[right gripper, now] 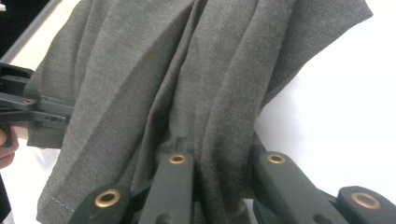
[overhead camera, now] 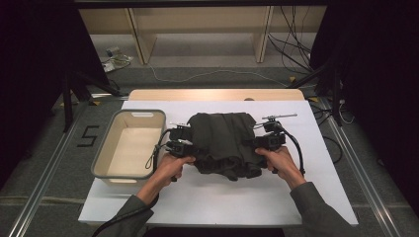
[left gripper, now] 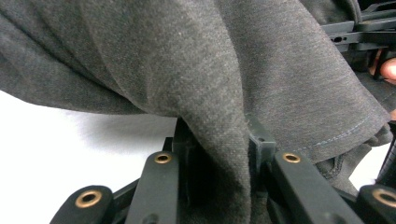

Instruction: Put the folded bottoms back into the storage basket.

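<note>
White sheeting covers the worktop [overhead camera: 222,197], and near its middle a dark grey garment [overhead camera: 222,143] is bunched into a loose, roughly folded bundle, held between two hand-held tools. The left gripper [overhead camera: 184,146] bites into the cloth's left edge, its jaws closed on a thick fold of the fabric; seen from the left gripper view, the knit drapes right down between the black jaws of that gripper [left gripper: 217,154]. The right gripper [overhead camera: 262,143] does the same on the opposite edge, clamped on a gathered pleat, which the right gripper view shows running between its jaws [right gripper: 219,154]. So the garment lies straight between the two hands, its long axis running left to right, each hand equally close to its own end, and the cloth appears to hang slightly off the surface. Just beside the left hand, touching nothing, stands an empty grey bin [overhead camera: 129,143] with a pale inside; I would guess the bundle needs to travel leftward to reach it. Beyond the worktop, cables [overhead camera: 291,54] trail across the floor.
</note>
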